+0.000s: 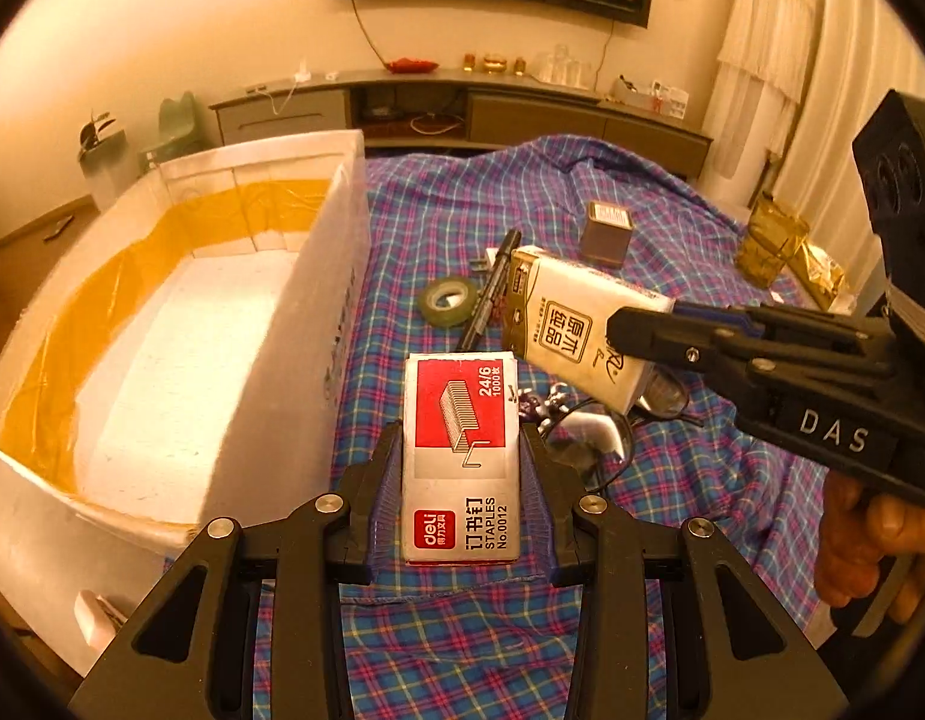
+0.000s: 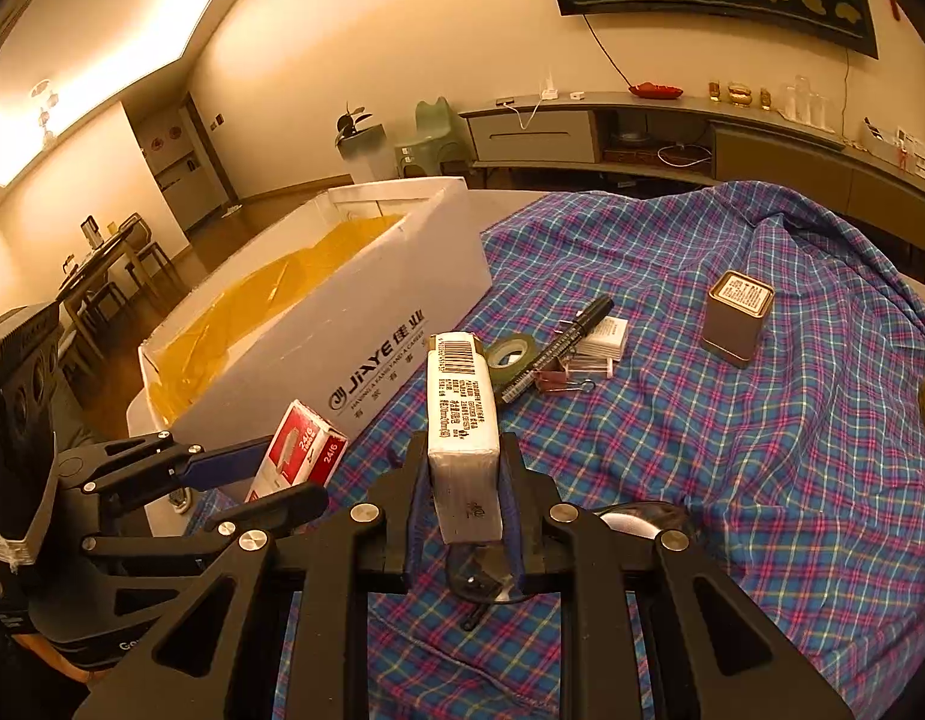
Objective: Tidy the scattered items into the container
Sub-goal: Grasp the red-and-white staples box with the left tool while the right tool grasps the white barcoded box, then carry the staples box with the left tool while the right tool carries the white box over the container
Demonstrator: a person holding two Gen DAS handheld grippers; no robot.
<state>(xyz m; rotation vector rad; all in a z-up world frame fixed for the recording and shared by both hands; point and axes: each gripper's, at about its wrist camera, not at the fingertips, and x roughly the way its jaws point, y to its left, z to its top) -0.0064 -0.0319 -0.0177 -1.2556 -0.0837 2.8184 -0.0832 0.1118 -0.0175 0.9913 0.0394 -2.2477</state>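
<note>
left gripper (image 1: 461, 468) grips staples box (image 1: 459, 438) above plaid cloth (image 1: 672, 510), beside white foam container (image 1: 336, 276). right gripper (image 2: 464, 492) clamps tissue pack (image 2: 462, 420). tape roll (image 2: 510, 354), marker (image 2: 558, 342), tin (image 2: 735, 318) remain on cloth.

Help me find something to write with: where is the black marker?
In the right wrist view the black marker lies on the plaid cloth, right of the tape roll.

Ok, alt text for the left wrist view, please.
The left tool grips a staples box above a plaid cloth, beside an open white foam box. At right, the right tool holds a tissue pack.
</note>
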